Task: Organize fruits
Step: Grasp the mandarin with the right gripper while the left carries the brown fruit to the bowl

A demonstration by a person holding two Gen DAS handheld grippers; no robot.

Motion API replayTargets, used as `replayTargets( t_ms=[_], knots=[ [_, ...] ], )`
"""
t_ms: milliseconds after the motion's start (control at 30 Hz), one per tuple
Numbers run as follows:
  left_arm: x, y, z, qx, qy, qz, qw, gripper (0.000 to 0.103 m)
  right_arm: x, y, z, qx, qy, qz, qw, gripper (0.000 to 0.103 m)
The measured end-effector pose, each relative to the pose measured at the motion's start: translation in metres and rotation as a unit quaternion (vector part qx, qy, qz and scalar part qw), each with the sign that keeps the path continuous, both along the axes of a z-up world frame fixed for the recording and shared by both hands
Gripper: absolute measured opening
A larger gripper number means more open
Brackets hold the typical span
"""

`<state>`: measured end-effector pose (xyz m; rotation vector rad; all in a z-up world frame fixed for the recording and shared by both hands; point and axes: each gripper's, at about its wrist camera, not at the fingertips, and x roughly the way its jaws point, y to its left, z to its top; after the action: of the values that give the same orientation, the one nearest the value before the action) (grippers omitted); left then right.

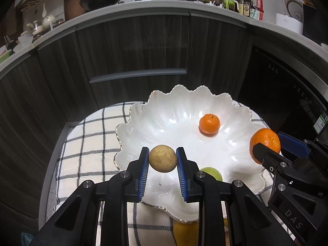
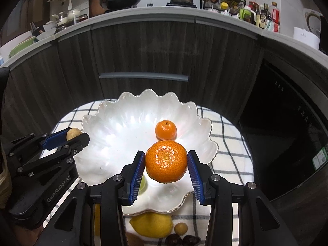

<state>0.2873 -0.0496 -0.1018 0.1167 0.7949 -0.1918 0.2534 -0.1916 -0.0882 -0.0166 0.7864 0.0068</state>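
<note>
My left gripper (image 1: 162, 160) is shut on a small tan round fruit (image 1: 162, 158) and holds it above the near left part of the white scalloped bowl (image 1: 180, 104). My right gripper (image 2: 166, 162) is shut on a large orange mandarin (image 2: 166, 161) above the bowl's (image 2: 114, 123) near right part. A smaller mandarin (image 1: 209, 123) lies in the bowl, also seen in the right wrist view (image 2: 165, 129). A green fruit (image 1: 213, 173) lies in the bowl, partly hidden by my fingers. The right gripper (image 1: 268, 145) and the left gripper (image 2: 70, 136) each show in the other view.
The bowl stands on a checked cloth (image 1: 86, 143) over a round table. A lemon (image 2: 151, 225), a small tan fruit (image 2: 180, 228) and dark fruits (image 2: 174, 240) lie on the cloth near the bowl. Dark cabinets (image 1: 131, 47) and a black oven (image 2: 287, 123) stand behind.
</note>
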Motion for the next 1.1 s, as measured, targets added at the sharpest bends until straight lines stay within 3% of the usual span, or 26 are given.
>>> replayTargets(
  t_ms=[533, 700, 767, 833, 867, 1100],
  knots=[
    [0.019, -0.007, -0.024, 0.013, 0.025, -0.014, 0.9995, 0.028, 0.024, -0.006, -0.027, 0.006, 0.032, -0.002, 0.999, 0.044],
    [0.019, -0.005, -0.024, 0.026, 0.019, -0.001, 0.9995, 0.057, 0.025, -0.01, -0.029, 0.003, 0.034, -0.014, 0.999, 0.046],
    [0.018, -0.005, -0.023, 0.031, 0.016, 0.002, 0.9994, 0.058, 0.023, -0.009, -0.027, -0.002, 0.027, -0.016, 1.0, 0.053],
    [0.018, -0.004, -0.023, 0.034, 0.017, 0.006, 0.9993, 0.062, 0.021, -0.009, -0.023, -0.011, 0.017, -0.022, 1.0, 0.073],
    [0.017, -0.003, -0.022, 0.034, 0.016, 0.008, 0.9993, 0.064, 0.02, -0.01, -0.022, -0.011, 0.013, -0.024, 1.0, 0.076],
    [0.011, 0.001, -0.013, 0.038, 0.004, 0.02, 0.9991, 0.076, 0.014, -0.011, -0.016, -0.015, 0.01, -0.031, 0.999, 0.077]
  ],
)
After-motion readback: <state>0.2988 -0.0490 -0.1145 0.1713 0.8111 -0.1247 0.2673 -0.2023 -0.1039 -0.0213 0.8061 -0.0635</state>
